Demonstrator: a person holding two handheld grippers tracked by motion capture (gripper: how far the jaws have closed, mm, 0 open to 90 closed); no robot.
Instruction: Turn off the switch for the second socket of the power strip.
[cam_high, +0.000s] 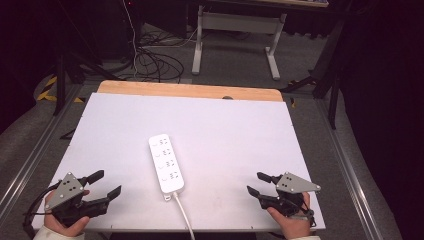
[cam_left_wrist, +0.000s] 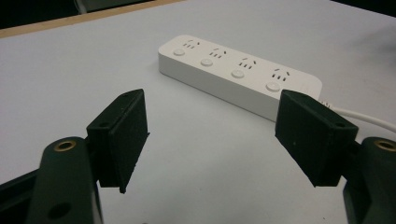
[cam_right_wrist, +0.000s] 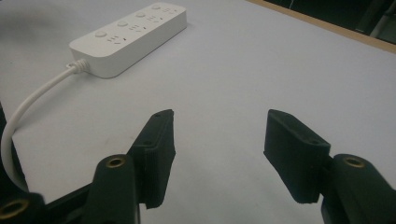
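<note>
Centrally on the white desk (cam_high: 240, 130) lies a white power strip (cam_high: 166, 163), flat, its long axis running away from the person and slightly tilted, with four socket groups and four round buttons along its top. Its white cord (cam_high: 183, 212) leaves the near end and runs off the desk's front edge, where the high view cuts it short; in the right gripper view the cord curves down out of frame at the left. The small markings beside each socket are too fine to read.

Left of the strip, near the front corner, the left tool (cam_high: 102, 185) is held in a hand (cam_high: 62, 220) with its jaws spread wide and nothing between them (the left gripper view shows bare desk in the gap). It points toward the strip, which lies near but apart from it.

On the other side, the right tool (cam_high: 257, 183) is likewise spread wide and empty, aimed inward at the strip's near end and well apart from it. It seems to hover just over the desk, though contact is hard to judge. The hand holding it is partly cut off by the frame's bottom edge.
</note>
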